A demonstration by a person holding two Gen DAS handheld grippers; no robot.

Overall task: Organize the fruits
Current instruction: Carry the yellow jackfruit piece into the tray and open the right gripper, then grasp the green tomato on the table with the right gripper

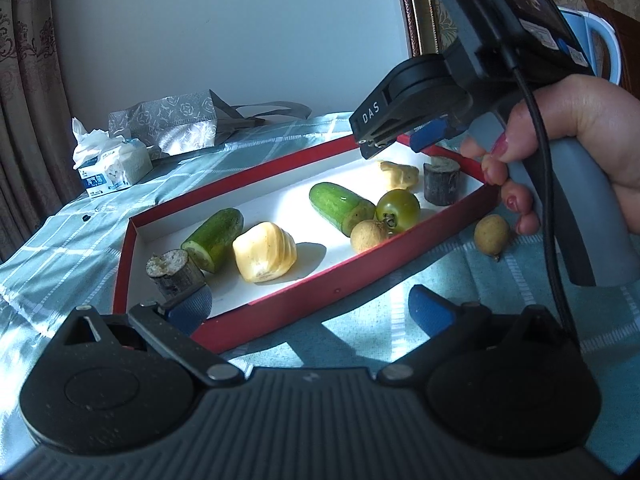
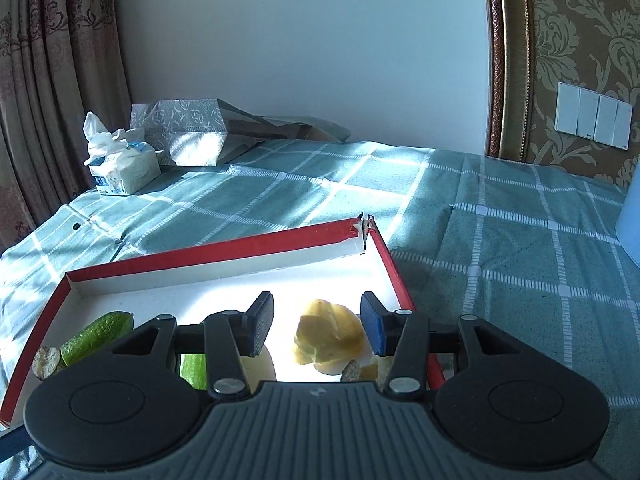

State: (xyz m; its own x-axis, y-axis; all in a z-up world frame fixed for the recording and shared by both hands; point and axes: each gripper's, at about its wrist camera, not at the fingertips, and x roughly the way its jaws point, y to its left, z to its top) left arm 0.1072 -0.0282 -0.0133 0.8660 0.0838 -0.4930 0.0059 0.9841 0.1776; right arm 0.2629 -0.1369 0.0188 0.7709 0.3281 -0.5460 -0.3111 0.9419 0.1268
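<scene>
Checked green bedspread (image 2: 500, 240) carries my red tray (image 1: 304, 300) of sorted fruit. One longan (image 1: 491, 234) lies outside the tray's near edge. Right gripper (image 2: 316, 326) hangs spread over the far-corner yellow piece (image 2: 328, 336); left gripper (image 1: 308, 306) gapes, empty.

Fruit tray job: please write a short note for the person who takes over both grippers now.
Left gripper: open, empty, low at the near edge of the red tray.
Right gripper: open, empty, over the tray's far end, above a yellow fruit piece.
In the tray: two cucumber halves, two yellow pieces, two dark stem chunks, a green tomato, one longan.
Left to do: the second longan lies outside on the cloth, beside the tray.
</scene>
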